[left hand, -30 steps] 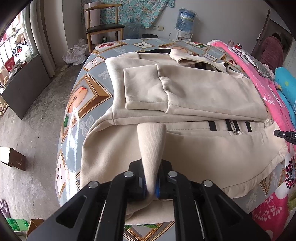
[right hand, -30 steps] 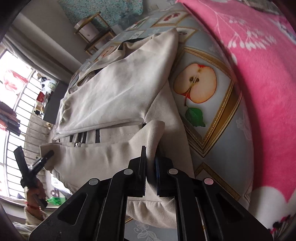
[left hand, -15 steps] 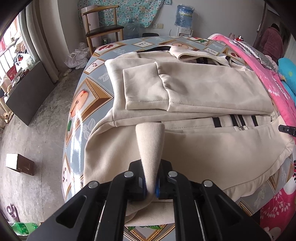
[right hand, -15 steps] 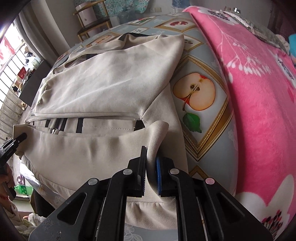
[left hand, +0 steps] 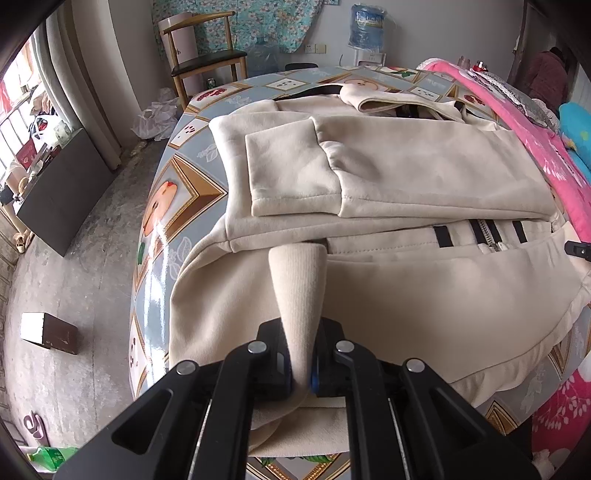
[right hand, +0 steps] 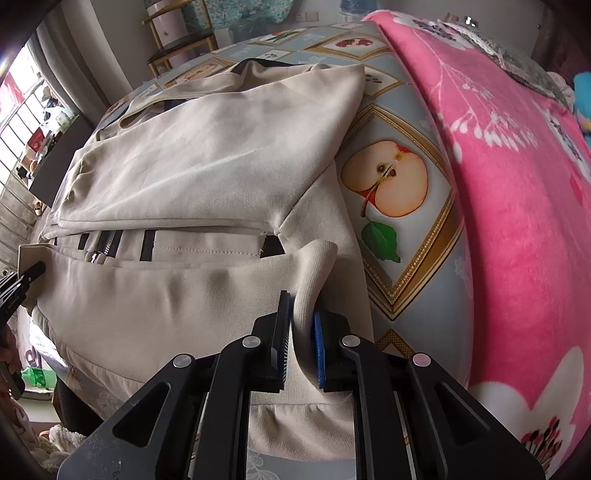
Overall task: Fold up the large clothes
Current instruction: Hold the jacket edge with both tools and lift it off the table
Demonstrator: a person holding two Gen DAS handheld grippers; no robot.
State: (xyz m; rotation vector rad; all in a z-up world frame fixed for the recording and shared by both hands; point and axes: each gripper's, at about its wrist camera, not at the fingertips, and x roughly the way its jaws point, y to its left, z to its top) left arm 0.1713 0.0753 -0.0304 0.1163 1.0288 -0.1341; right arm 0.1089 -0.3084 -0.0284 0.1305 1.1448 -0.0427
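Note:
A cream zip jacket [left hand: 406, 173] lies on the table, its sleeves folded across the chest and its lower part doubled up toward the black-striped zipper [left hand: 487, 236]. My left gripper [left hand: 301, 365] is shut on the ribbed hem [left hand: 299, 280] at the jacket's left corner, which stands up between the pads. In the right wrist view the same jacket [right hand: 207, 155] shows, and my right gripper [right hand: 301, 343] pinches the ribbed hem [right hand: 317, 266] at the right corner, with the fabric sitting looser between the pads. The left gripper's tip [right hand: 22, 280] shows at the left edge of that view.
The table carries a fruit-print oilcloth [right hand: 413, 258]. A pink flowered blanket [right hand: 517, 184] lies along its right side. Beyond the table stand a wooden chair [left hand: 207, 62] and a water bottle [left hand: 365, 26]. A small box [left hand: 48, 332] sits on the concrete floor to the left.
The right gripper has rolled level and shifted slightly, and the gap between its pads has widened a little around the hem. The left gripper still holds its corner and has barely moved.

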